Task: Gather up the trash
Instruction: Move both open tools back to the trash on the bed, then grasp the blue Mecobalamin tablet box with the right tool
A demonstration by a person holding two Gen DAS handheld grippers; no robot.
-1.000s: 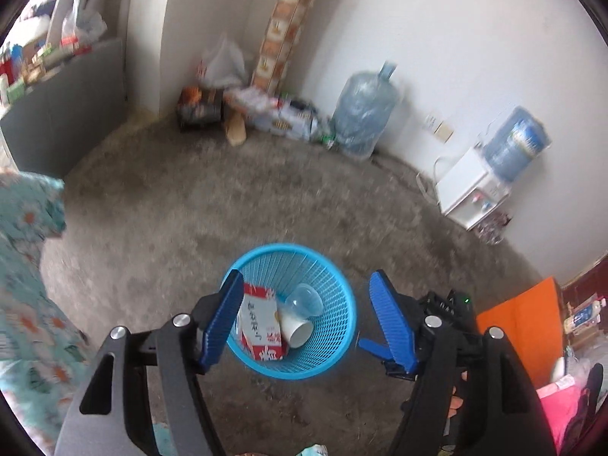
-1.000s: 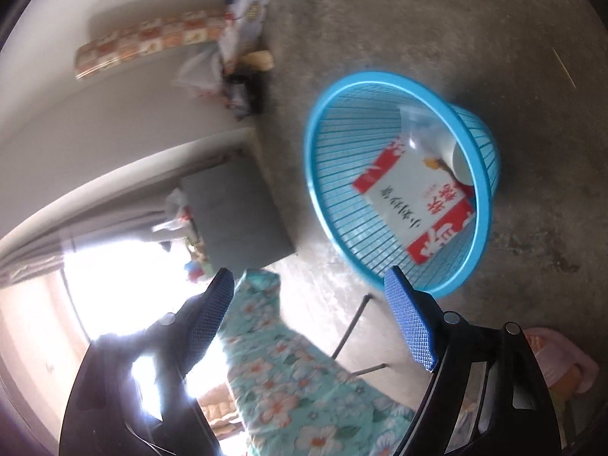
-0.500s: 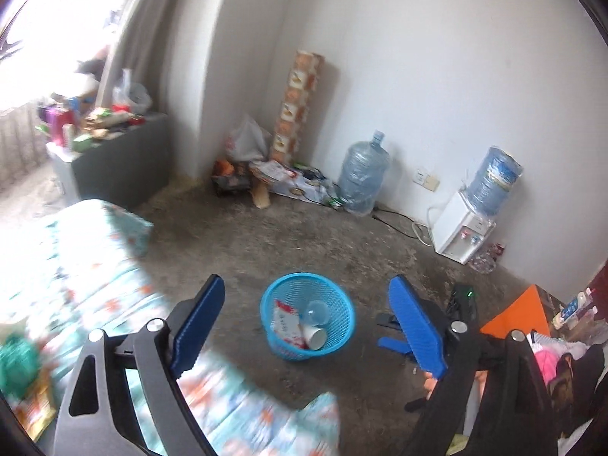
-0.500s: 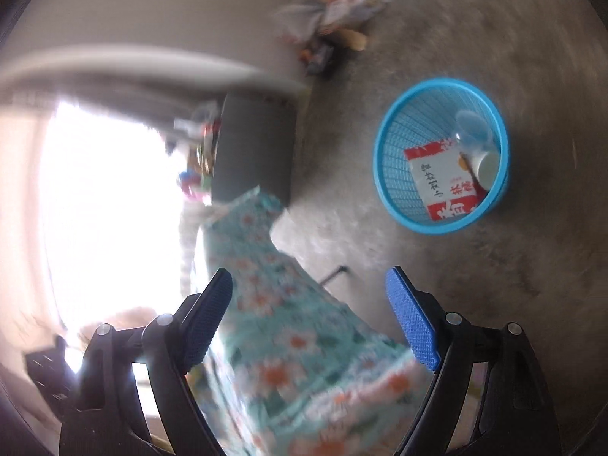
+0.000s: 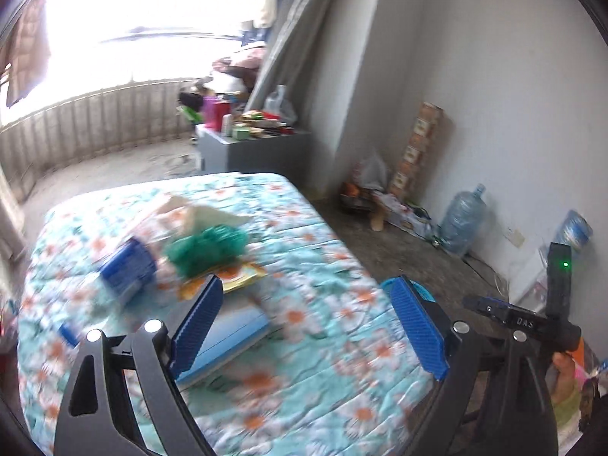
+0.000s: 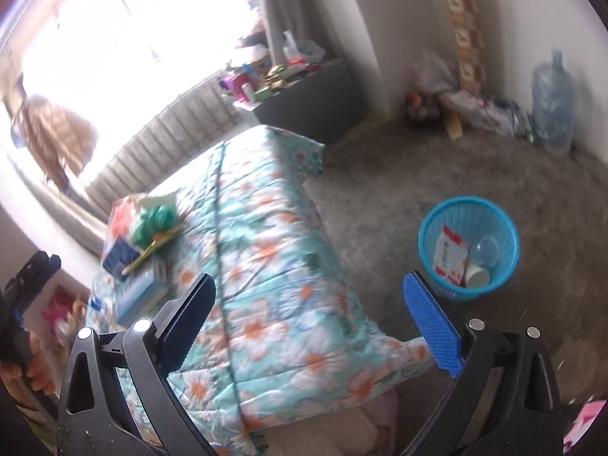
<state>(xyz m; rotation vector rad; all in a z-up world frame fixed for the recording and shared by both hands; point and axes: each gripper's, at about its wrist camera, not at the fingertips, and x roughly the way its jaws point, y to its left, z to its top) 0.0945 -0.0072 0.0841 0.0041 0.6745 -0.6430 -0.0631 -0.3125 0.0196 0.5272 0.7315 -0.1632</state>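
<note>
The left gripper (image 5: 307,326) stands wide with nothing between its blue pads, over a floral quilt (image 5: 304,380); the right gripper (image 6: 323,323) is opening, likewise empty. Only the right view shows the blue mesh basket (image 6: 448,224) on the concrete floor, holding a red-and-white carton (image 6: 450,256) and a paper cup (image 6: 478,276). The left view shows blurred litter on the quilt: a green bundle (image 5: 207,249), a yellow wrapper (image 5: 239,277), a blue packet (image 5: 127,269).

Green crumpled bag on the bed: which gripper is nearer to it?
Left. The left gripper is over the bed, the green crumpled bag just ahead of its open, empty jaws. The right gripper, jaws opening and empty, sits by the bed's corner, the bag far off left.
</note>
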